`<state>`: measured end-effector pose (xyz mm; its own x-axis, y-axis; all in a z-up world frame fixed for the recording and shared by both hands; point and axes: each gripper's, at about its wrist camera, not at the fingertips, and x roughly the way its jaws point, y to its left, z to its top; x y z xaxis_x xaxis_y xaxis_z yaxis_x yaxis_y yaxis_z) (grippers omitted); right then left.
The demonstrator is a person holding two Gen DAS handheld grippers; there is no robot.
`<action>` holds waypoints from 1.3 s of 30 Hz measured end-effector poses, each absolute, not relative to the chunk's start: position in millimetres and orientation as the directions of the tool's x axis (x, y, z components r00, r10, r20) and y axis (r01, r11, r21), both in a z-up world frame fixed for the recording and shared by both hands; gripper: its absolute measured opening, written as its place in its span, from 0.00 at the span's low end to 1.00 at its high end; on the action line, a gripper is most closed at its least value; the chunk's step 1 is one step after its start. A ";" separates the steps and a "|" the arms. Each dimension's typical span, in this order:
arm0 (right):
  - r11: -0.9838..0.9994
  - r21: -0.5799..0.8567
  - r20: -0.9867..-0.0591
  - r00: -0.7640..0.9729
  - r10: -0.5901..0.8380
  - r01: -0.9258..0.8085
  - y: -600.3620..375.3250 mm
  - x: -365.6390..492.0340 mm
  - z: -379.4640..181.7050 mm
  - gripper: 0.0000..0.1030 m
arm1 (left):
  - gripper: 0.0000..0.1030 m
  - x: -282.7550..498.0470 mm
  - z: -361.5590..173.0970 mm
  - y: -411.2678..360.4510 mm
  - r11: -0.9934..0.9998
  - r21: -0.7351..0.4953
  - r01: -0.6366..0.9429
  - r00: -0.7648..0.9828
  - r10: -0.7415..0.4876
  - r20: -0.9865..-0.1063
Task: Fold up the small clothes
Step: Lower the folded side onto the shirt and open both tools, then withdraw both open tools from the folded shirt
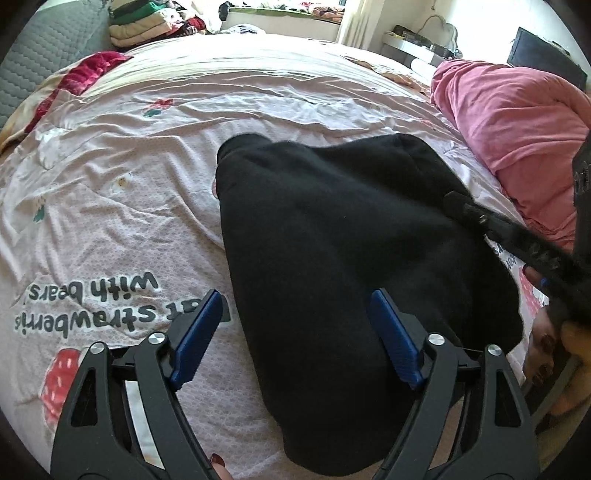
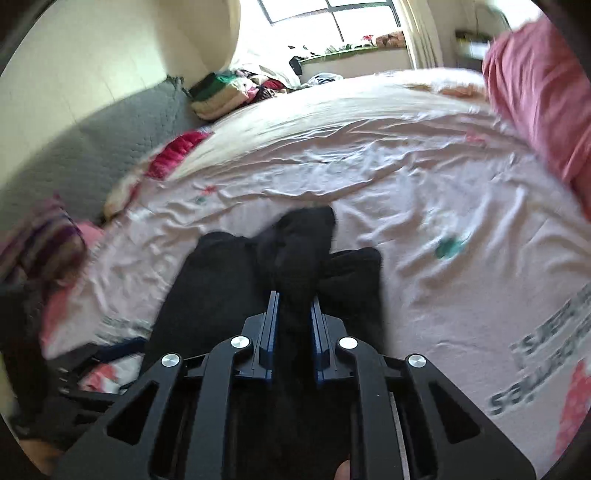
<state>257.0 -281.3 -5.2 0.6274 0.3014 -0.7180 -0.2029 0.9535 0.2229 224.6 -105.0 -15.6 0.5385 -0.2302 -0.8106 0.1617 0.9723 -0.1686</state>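
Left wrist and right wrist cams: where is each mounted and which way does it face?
Left wrist: on the left gripper, angled down at the black garment on the pink printed sheet; shows its open blue pads, painted fingertips, and the right gripper at the garment's right edge.
Right wrist: on the right gripper, angled down across the bed; pads shut on a fold of the black garment; a fingertip shows at the bottom edge.
Shared: garment, sheet, pink quilt, folded clothes pile.

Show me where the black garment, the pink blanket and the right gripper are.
black garment (image 1: 351, 266), left wrist view, middle of the cloth lying on the bed.
pink blanket (image 1: 517, 122), left wrist view, top of the bundle.
right gripper (image 2: 294, 314), right wrist view, between its fingertips, closed on black cloth.
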 end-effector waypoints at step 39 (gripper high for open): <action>0.975 0.200 -0.551 0.813 0.190 -0.093 -310.0 85.4 52.0 0.95 | 0.91 131.1 23.5 -80.7 0.963 -0.190 0.193 0.628 -0.270 -0.730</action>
<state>85.4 -310.0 52.0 0.8127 0.1905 -0.5506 -0.0935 0.9754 0.1995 131.1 -80.7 23.5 0.6279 -0.2699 -0.7300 0.1932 0.9626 -0.1897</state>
